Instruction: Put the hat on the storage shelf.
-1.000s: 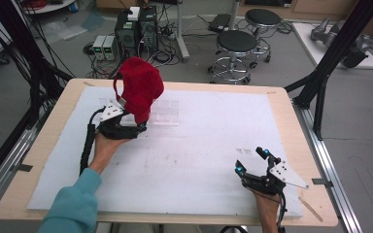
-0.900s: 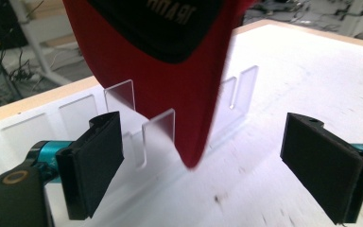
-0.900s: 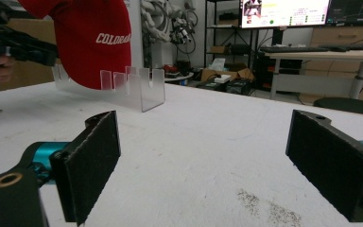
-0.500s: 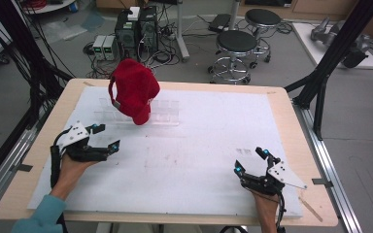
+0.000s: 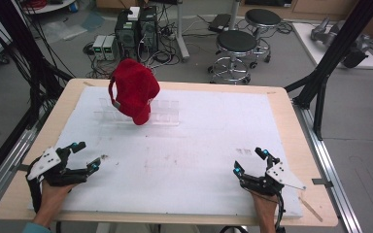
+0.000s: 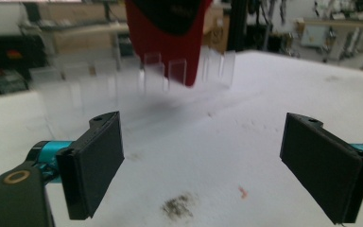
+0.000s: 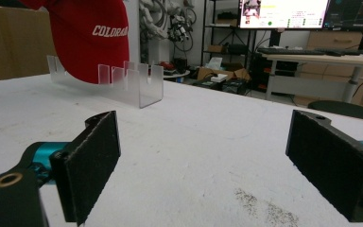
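Note:
A red cap [image 5: 133, 91] hangs on a clear acrylic rack [image 5: 165, 112] at the back left of the white mat. Its brim points down, and white lettering shows on the cap [image 7: 87, 33] in the right gripper view. The cap [image 6: 168, 35] and the rack [image 6: 177, 73] stand far ahead in the left gripper view. My left gripper [image 5: 86, 156] rests open at the mat's front left corner, well apart from the cap. At the front right, my right gripper [image 5: 250, 160] is open too, with nothing between its jaws.
The white mat [image 5: 199, 145] covers a wooden table [image 5: 291, 104]. Dark smudges [image 6: 177, 205] mark the mat near the left gripper. Behind the table stand two stools [image 5: 235, 48], computer boxes [image 5: 136, 29] and black frame posts [image 5: 335, 53].
My left gripper let go of the cap and drew back from the rack to the front left corner. The cap stays hanging on the rack. The right gripper has not moved.

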Motion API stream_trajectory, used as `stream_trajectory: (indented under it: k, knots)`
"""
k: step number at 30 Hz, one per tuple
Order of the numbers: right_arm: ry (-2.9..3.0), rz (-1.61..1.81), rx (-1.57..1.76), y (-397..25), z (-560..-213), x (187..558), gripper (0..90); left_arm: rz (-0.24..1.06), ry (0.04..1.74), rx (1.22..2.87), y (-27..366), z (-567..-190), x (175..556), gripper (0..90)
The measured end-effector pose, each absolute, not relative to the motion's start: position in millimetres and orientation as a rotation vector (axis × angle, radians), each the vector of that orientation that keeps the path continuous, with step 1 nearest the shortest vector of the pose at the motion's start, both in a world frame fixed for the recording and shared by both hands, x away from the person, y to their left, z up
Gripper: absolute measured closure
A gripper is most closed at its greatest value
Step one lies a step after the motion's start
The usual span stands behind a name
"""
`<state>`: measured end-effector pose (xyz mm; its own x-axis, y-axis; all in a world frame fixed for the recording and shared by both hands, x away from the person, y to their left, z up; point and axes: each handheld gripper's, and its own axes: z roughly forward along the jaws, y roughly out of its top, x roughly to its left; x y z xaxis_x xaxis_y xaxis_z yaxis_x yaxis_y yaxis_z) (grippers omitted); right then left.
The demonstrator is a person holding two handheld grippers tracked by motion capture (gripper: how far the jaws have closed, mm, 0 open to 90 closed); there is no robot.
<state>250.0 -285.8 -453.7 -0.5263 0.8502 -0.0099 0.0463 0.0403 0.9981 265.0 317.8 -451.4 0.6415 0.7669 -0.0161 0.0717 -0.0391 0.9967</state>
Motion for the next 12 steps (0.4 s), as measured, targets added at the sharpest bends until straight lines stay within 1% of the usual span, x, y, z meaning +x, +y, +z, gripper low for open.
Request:
stream_trajectory:
  k: [5,12]
  knots:
    - [1.654,1.561,0.906,-286.3,-454.0,249.6,9.8,0.706,0.701,1.496,317.1,-453.2,259.2,14.8]
    - [1.631,1.576,0.912,-287.8,-454.5,248.6,9.9,0.700,0.718,1.484,318.8,-453.6,259.6,15.0]
